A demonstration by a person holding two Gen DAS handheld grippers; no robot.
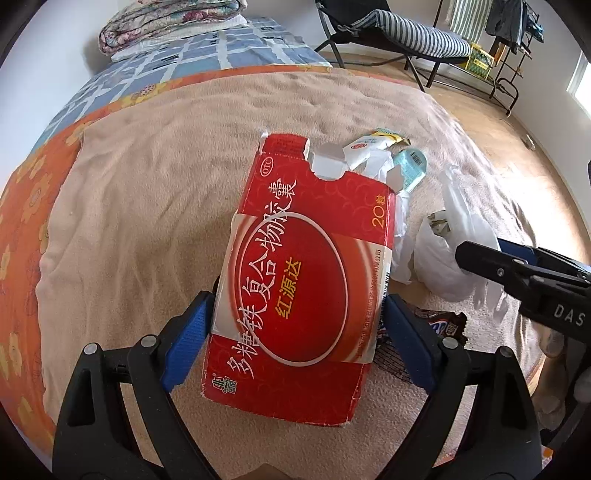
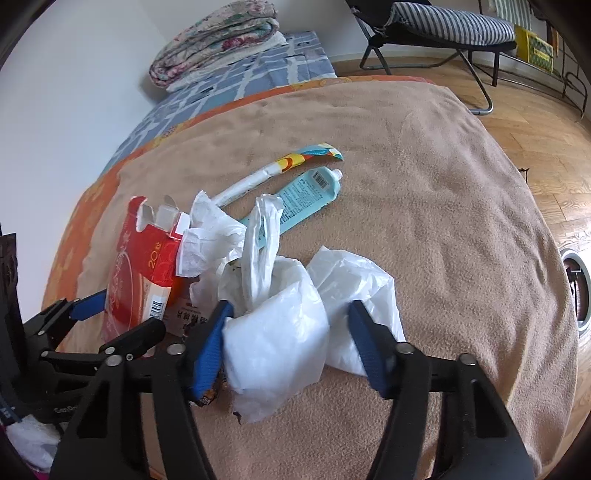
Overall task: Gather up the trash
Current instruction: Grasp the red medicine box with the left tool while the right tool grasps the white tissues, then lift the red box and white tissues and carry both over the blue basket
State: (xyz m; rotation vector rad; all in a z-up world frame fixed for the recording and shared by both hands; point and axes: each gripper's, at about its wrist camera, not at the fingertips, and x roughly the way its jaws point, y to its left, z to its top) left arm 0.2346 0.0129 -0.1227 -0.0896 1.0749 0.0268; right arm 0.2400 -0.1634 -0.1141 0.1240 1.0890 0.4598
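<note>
A torn red medicine box [image 1: 303, 266] sits between the blue pads of my left gripper [image 1: 299, 306], which press on its two long sides. In the right wrist view the box [image 2: 140, 273] stands tilted on the tan blanket. A crumpled white plastic bag [image 2: 273, 332] lies between the fingers of my right gripper [image 2: 288, 310]. The left pad touches the bag, the right pad rests by a second fold, and the jaws stand half wide. White tissue [image 2: 207, 236], a teal tube [image 2: 306, 192], a colourful wrapper [image 2: 288, 162] and a dark snack wrapper [image 1: 439, 325] lie nearby.
The tan blanket [image 2: 424, 206] covers the bed, with an orange floral border and a blue checked sheet behind. A folded quilt [image 2: 218, 48] lies at the far end. A folding chair [image 2: 443, 29] stands on the wooden floor [image 2: 535, 147] to the right.
</note>
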